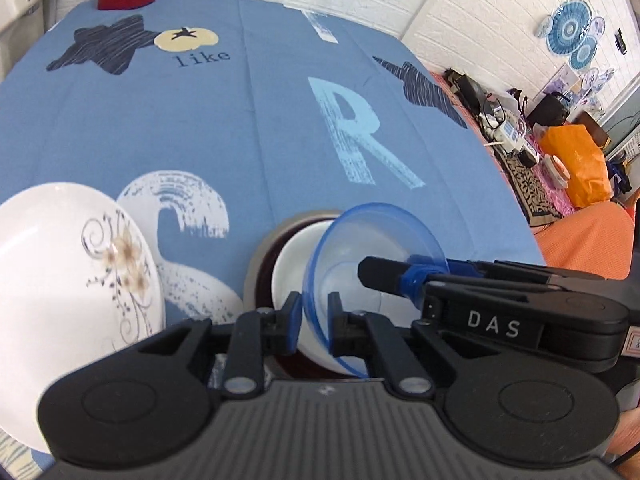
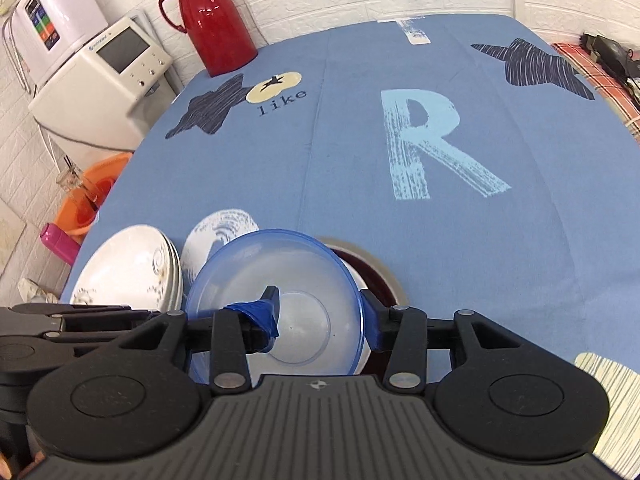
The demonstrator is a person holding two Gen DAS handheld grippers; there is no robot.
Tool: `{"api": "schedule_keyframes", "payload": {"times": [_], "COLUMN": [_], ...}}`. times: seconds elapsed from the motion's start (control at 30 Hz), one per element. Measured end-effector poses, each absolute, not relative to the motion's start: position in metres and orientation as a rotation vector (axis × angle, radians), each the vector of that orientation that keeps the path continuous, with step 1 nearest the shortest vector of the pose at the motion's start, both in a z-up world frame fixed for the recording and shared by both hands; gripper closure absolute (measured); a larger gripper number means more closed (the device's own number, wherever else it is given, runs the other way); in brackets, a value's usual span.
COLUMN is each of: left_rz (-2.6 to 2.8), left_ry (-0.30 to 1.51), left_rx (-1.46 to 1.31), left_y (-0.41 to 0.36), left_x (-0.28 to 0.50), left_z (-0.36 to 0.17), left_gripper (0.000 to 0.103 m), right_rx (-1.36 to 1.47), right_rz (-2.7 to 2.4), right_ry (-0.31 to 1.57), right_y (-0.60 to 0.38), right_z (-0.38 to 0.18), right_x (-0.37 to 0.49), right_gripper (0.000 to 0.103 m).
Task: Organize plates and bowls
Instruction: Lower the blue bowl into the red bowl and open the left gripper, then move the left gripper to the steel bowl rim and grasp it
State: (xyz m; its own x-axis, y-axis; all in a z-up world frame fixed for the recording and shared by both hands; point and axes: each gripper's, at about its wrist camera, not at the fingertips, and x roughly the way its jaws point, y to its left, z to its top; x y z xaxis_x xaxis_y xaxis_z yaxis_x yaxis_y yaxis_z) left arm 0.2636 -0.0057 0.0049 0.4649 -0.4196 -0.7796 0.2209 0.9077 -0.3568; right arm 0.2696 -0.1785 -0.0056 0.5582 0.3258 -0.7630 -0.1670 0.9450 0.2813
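A clear blue plastic bowl (image 1: 380,232) (image 2: 296,280) sits tilted over a white bowl (image 1: 292,268) (image 2: 354,272). The white bowl is nested in a dark red bowl with a tan rim (image 1: 258,264) (image 2: 380,276), near the table's front edge. My left gripper (image 1: 314,316) is shut on the blue bowl's near rim. My right gripper (image 2: 320,312) is open and straddles the opposite wall, with one taped finger (image 1: 384,276) inside the bowl and the other outside. A stack of white floral plates (image 1: 52,264) (image 2: 124,268) lies just left of the bowls.
The blue printed tablecloth (image 2: 360,140) covers the table. A red thermos jug (image 2: 212,20) stands at the back left corner. Beside the table's left edge are a white appliance (image 2: 104,72) and an orange basin (image 2: 88,196). An orange bag (image 1: 576,168) and clutter lie off the right.
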Motion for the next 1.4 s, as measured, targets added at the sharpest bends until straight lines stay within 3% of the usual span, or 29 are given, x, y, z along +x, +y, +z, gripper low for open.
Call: {"api": "schedule_keyframes", "payload": {"times": [0.13, 0.2, 0.23, 0.27, 0.63, 0.97, 1.4], "left_rz": [-0.417, -0.451, -0.470, -0.480, -0.487, -0.494, -0.501], "left_ry": [1.004, 1.017, 1.018, 1.008, 0.963, 1.113, 1.128], "left_rx": [-0.237, -0.277, -0.301, -0.314, -0.294, -0.069, 0.194], "left_y": [-0.001, 0.005, 0.008, 0.011, 0.041, 0.048, 0.016], "left_x": [0.262, 0.264, 0.265, 0.264, 0.261, 0.296, 0.324], "left_z": [0.002, 0.003, 0.005, 0.008, 0.024, 0.011, 0.004], "left_gripper": [0.095, 0.076, 0.055, 0.047, 0.047, 0.046, 0.043], "right_rx": [0.170, 0.204, 0.205, 0.216, 0.411, 0.429, 0.514], "right_rz": [0.301, 0.283, 0.274, 0.271, 0.286, 0.270, 0.293], "right_ry": [0.883, 0.848, 0.836, 0.827, 0.774, 0.861, 0.884], "right_y": [-0.181, -0.188, -0.191, -0.195, -0.235, -0.264, -0.270], "right_z": [-0.010, -0.006, -0.004, -0.001, -0.005, -0.023, -0.031], "right_x": [0.260, 0.254, 0.253, 0.252, 0.228, 0.195, 0.191], "right_gripper": [0.077, 0.077, 0.077, 0.077, 0.076, 0.075, 0.074]}}
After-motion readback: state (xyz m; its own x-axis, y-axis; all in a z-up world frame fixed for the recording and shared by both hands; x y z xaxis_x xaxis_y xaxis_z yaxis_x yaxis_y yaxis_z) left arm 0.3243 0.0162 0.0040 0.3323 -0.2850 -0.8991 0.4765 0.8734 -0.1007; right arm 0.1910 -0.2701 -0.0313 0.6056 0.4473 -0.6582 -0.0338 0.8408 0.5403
